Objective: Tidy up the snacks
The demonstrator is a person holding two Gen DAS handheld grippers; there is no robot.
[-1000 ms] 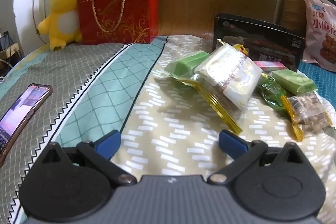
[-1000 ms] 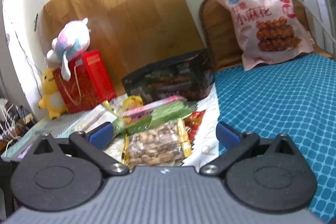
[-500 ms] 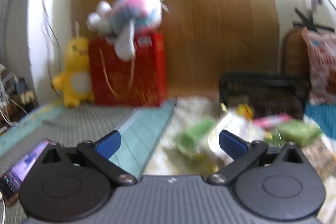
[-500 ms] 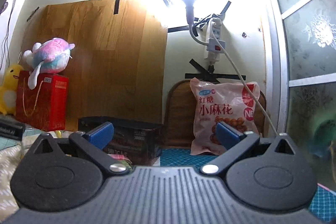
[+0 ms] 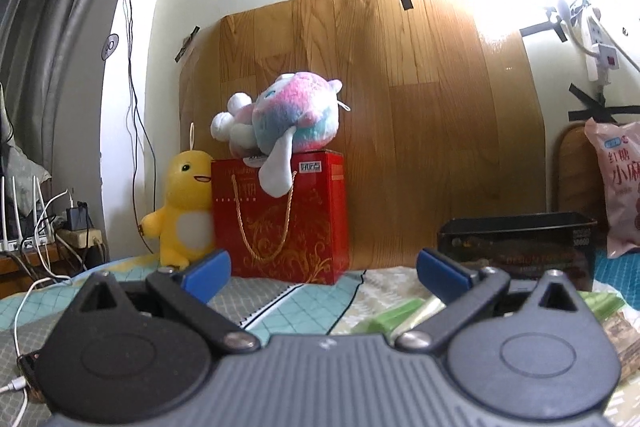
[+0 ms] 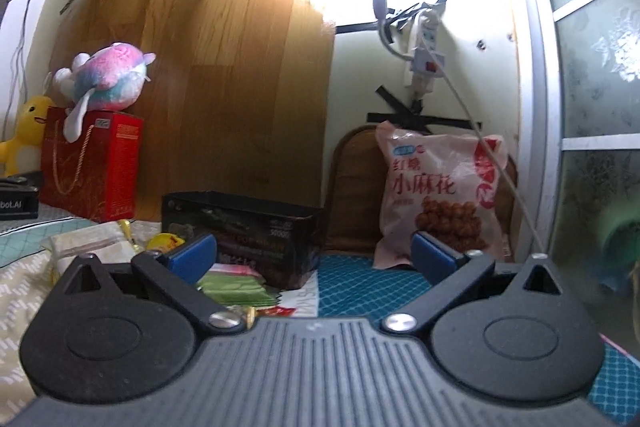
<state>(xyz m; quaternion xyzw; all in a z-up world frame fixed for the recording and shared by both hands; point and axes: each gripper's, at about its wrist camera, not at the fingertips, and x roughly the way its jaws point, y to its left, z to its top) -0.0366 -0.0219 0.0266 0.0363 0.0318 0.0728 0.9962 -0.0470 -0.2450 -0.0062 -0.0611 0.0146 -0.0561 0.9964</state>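
The left tongs (image 5: 323,269) are standing wide apart with nothing between the blue pads, facing the wall across the bed (image 5: 304,307). At 12 o'clock from them a red gift box (image 5: 304,219) with a gold rope handle is sitting on the bedspread; a small white label at its top edge carries dark characters too small to read. A pink-and-blue plush (image 5: 284,119) is lying on top of the box, and a yellow duck plush (image 5: 184,203) is leaning against its left side. At 2 o'clock an open black box (image 5: 516,243) is resting on the bed, with faint reddish lettering on its front and a small white number near its upper right corner that I cannot read from this view. Green snack packets (image 5: 396,315) are lying just in front of it, partly hidden by the right finger.

The right tongs (image 6: 314,257) are also gaping apart and holding nothing. At 11 o'clock the same black box (image 6: 244,227) is showing "50000" in white. Green wafer packets (image 6: 236,287) and a pale packet (image 6: 92,243) are lying on the bed at 10 o'clock. At 1 o'clock a large pink snack bag (image 6: 436,191) is propped upright against a wooden chair back (image 6: 352,187), reading "红糖 小麻花". At the far left edge a dark device (image 6: 16,203) is showing "bot.AI".
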